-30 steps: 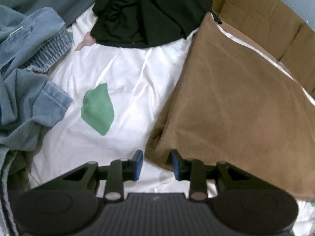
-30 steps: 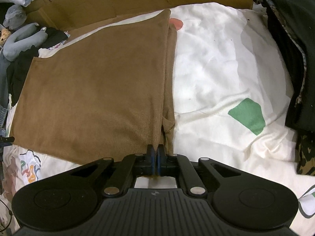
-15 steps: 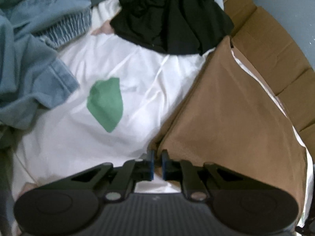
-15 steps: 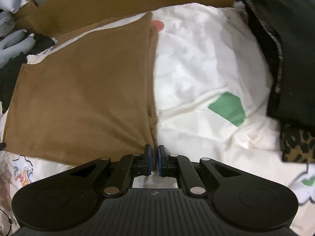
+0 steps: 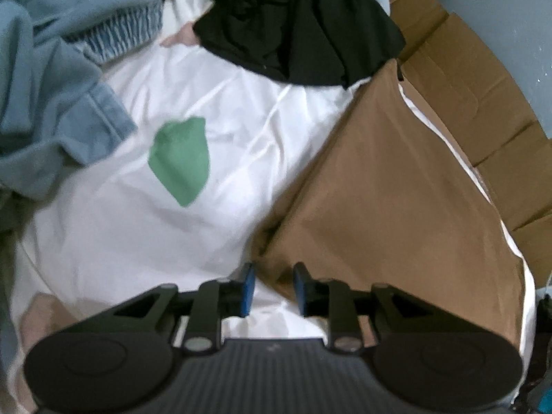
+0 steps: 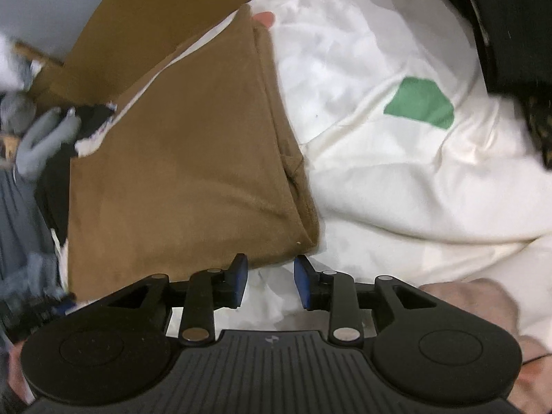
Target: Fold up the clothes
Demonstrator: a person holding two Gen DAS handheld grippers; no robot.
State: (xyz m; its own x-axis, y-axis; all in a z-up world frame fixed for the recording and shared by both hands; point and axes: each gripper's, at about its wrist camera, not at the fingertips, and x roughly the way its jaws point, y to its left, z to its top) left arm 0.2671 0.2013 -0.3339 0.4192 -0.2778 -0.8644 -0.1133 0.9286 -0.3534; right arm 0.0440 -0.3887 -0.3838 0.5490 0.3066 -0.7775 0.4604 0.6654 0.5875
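A folded brown garment (image 5: 390,200) lies flat on a white sheet (image 5: 114,241) with a green patch (image 5: 181,158). My left gripper (image 5: 270,288) hovers at the garment's near corner. Its jaws are opening, and the brown corner lies between them, untouched by the pads. In the right wrist view the same brown garment (image 6: 179,172) spreads to the left. My right gripper (image 6: 269,281) stands just short of the garment's near edge. Its jaws are opening too, with only white sheet (image 6: 396,179) between them.
A black garment (image 5: 296,24) lies at the far edge of the sheet, and blue denim clothes (image 5: 45,79) are heaped at the left. Brown cardboard (image 5: 483,96) lines the right side. In the right wrist view dark clothes (image 6: 510,27) sit at the upper right and grey items (image 6: 38,131) at the left.
The left gripper closed on the brown corner half a second ago and now stands apart again. The right gripper, shut at the brown garment's edge, has let go and rolled, tilting the view.
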